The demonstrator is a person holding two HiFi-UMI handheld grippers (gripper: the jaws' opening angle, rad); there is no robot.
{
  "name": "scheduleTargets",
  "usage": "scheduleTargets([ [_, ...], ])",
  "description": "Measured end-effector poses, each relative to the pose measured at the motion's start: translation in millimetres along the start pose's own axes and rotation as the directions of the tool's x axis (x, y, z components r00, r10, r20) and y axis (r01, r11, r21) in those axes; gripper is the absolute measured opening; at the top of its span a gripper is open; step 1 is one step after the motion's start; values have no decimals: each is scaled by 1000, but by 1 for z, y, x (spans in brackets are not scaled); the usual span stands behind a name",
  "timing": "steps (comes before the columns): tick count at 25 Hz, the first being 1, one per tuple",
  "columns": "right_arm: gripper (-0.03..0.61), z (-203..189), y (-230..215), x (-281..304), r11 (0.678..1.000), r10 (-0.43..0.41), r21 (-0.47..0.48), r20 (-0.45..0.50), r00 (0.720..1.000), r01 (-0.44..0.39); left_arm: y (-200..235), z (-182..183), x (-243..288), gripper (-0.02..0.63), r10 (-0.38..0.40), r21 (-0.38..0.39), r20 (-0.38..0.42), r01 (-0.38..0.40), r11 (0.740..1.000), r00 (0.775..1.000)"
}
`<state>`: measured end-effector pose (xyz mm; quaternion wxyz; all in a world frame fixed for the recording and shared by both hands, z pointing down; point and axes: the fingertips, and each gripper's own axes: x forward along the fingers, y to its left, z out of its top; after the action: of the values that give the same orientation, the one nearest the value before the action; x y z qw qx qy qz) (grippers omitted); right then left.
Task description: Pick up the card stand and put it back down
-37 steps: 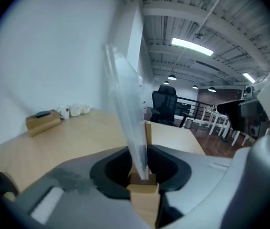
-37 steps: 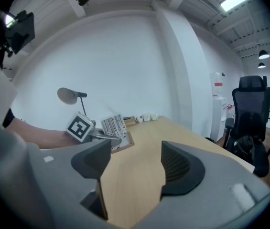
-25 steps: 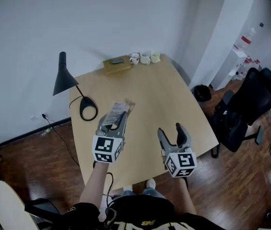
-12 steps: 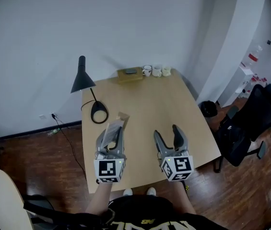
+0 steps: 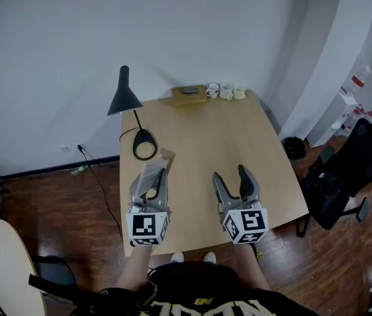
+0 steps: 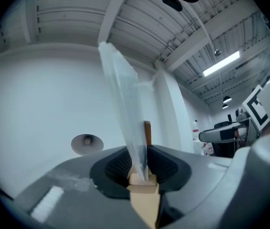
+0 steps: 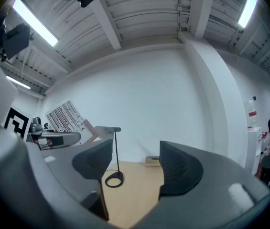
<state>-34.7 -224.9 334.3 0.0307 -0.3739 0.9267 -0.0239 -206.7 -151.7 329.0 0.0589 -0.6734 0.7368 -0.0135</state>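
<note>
wooden table [image 5: 205, 130] below | left gripper [image 5: 150, 184] clamps card stand [image 6: 125, 104] aloft | thin pinch may slip or tip at set-down | right gripper [image 5: 235, 180] empty, jaws just narrowing

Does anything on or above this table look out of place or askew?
Only the card stand: it does not stand on the wooden table but is clamped in the left claw, lifted and tilted. Nothing looks spilled or broken.
</note>
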Motion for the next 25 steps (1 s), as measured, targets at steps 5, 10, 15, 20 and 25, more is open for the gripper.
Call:
scheduleTargets([
  [5, 311, -7, 10, 5, 1000, 20, 2, -23, 1000, -20, 13, -14, -3, 107, 1, -3, -45, -1, 1000, 999],
  [10, 310, -19, 17, 4, 1000, 30, 9, -57, 998, -30, 27, -34, -10, 109, -6, -1, -99, 6, 1000, 995],
  [15, 310, -37, 17, 2, 999, 31, 18, -104, 994, -29, 37, -70, -11, 109, -50, 25, -187, 55, 998, 981],
  [20, 308, -65, 25, 6, 999, 44, 36, -170, 985, -38, 44, -144, -14, 110, -130, 49, -364, 158, 986, 922],
  [25, 308, -106, 38, 1, 997, 57, 62, -279, 959, -41, 42, -234, -24, 110, -221, -32, -515, 239, 970, 828],
])
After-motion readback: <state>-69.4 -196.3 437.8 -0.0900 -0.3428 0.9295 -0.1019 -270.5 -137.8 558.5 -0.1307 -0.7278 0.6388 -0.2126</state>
